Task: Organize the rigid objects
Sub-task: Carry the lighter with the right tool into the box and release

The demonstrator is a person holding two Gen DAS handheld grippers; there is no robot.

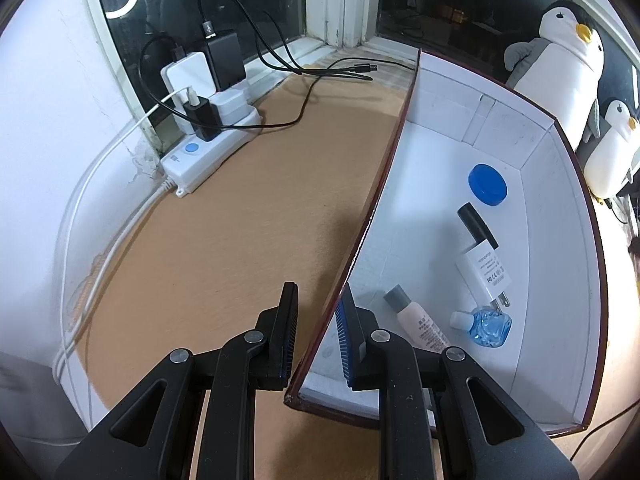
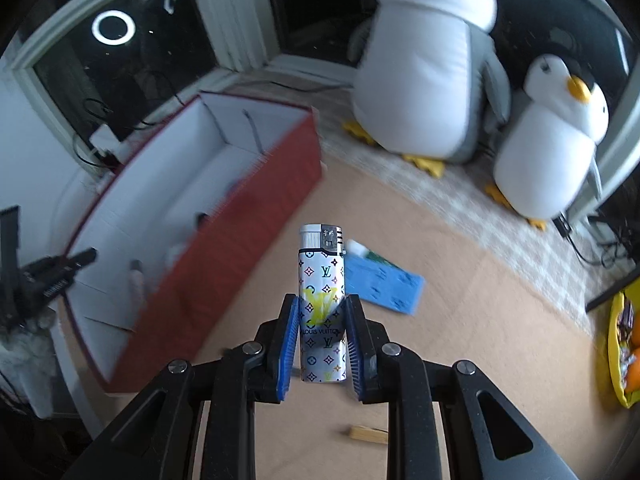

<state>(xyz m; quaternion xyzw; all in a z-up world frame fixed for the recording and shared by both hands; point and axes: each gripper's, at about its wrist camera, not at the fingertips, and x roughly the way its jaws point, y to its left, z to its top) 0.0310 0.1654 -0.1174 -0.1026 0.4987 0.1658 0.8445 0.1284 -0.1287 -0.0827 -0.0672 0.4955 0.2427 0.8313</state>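
Left wrist view: left gripper (image 1: 318, 322) has its fingers narrowed onto the near wall of the box (image 1: 384, 184), one pad outside, one inside, clamping the wall's edge. Box is red outside, white inside, sitting on the tan worktop (image 1: 224, 240). Inside it: blue cap (image 1: 487, 184), black tube (image 1: 476, 226), white adapter (image 1: 486, 274), pink bottle (image 1: 418, 322), small blue bottle (image 1: 486, 326), all lying on the box floor toward its right side. Power strip (image 1: 208, 140) with chargers sits by the window, well apart from the box. Right wrist view, blurred: right gripper (image 2: 322, 338) grips a patterned lighter (image 2: 322, 308) upright between its fingers, above the worktop, just right of the box's red wall. Blue packet (image 2: 382, 284) lies on the worktop beyond the lighter; wooden piece (image 2: 368, 435) nearer. Two plush penguins (image 2: 432, 68) stand behind.
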